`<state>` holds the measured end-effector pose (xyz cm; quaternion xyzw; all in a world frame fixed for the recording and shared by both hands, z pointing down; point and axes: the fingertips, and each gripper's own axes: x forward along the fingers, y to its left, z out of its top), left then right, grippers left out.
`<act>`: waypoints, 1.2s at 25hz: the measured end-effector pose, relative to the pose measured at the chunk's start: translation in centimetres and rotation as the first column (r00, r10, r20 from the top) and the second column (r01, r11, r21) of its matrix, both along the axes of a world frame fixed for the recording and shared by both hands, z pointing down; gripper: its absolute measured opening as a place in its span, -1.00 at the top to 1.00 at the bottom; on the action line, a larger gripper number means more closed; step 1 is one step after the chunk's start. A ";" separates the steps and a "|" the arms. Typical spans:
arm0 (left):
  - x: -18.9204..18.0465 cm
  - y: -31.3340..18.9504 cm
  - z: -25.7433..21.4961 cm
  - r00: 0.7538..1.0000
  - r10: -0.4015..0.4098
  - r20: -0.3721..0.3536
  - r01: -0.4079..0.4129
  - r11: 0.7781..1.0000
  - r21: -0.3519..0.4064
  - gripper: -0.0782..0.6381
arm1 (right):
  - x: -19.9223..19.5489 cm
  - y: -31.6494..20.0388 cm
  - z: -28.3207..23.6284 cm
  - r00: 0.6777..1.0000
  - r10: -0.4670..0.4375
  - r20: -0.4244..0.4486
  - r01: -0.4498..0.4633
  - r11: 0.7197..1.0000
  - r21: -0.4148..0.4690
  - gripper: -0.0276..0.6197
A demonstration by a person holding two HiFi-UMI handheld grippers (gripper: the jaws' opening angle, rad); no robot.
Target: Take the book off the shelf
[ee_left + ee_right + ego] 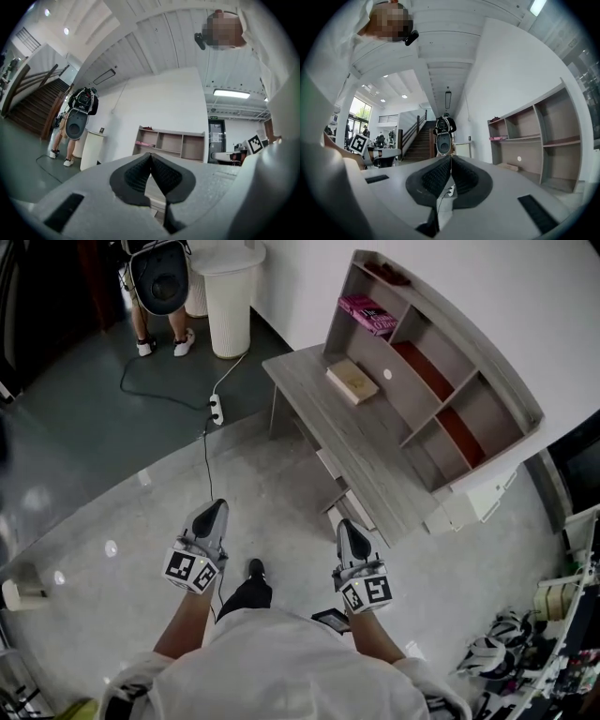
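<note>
Left gripper [216, 510]: jaws pressed together, nothing between them. It is held low in front of the body and pointed ahead. Its own view looks past the meeting pads [151, 157] toward the shelf.

Right gripper [345, 529]: jaws likewise pressed together and empty, held level with the left and just off the near corner of the desk. Both read as a carrying posture, since neither is within reach of the target.

Desk [375, 479]: grey wood-grain top running away from the person along the white wall.

Tan slab [352, 381]: lies flat on the desk top below the shelves. Whether it is a book or a box I cannot tell.

Shelf unit [487, 362]: open-fronted compartments standing on the back of the desk, so anything inside can be reached from the front.

Pink book [367, 312]: the task's item. It lies flat in the end compartment of the upper row, at the far end of the shelf unit, well apart from both grippers. A lying book likely needs pinching at its near edge.

Dark thing [389, 276]: on the top board, unidentified.

Power strip [217, 409]: on the floor beside the desk's far end, cable trailing.

White bin [230, 296]: against the wall.

Person [159, 287]: standing beyond it.
</note>
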<state>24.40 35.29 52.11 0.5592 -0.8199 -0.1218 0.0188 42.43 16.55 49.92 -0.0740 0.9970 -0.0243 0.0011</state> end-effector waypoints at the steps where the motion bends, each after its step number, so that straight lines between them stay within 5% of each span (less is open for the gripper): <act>1: -1.3 -0.1 -0.3 1.000 -0.002 0.001 0.002 1.000 0.010 0.74 | -1.4 -0.3 -0.3 1.000 -0.007 0.000 0.007 1.000 0.000 0.87; 10: -10.4 -0.4 -2.6 1.000 -0.018 -0.023 0.020 0.996 0.089 0.74 | -10.7 -1.5 -3.8 0.999 -0.020 0.026 0.019 0.999 0.039 0.87; 30: -19.9 -8.6 -3.3 0.998 0.044 -0.036 -0.041 0.996 0.075 0.74 | -22.0 -9.3 -1.2 0.997 -0.001 0.077 0.007 0.997 -0.073 0.87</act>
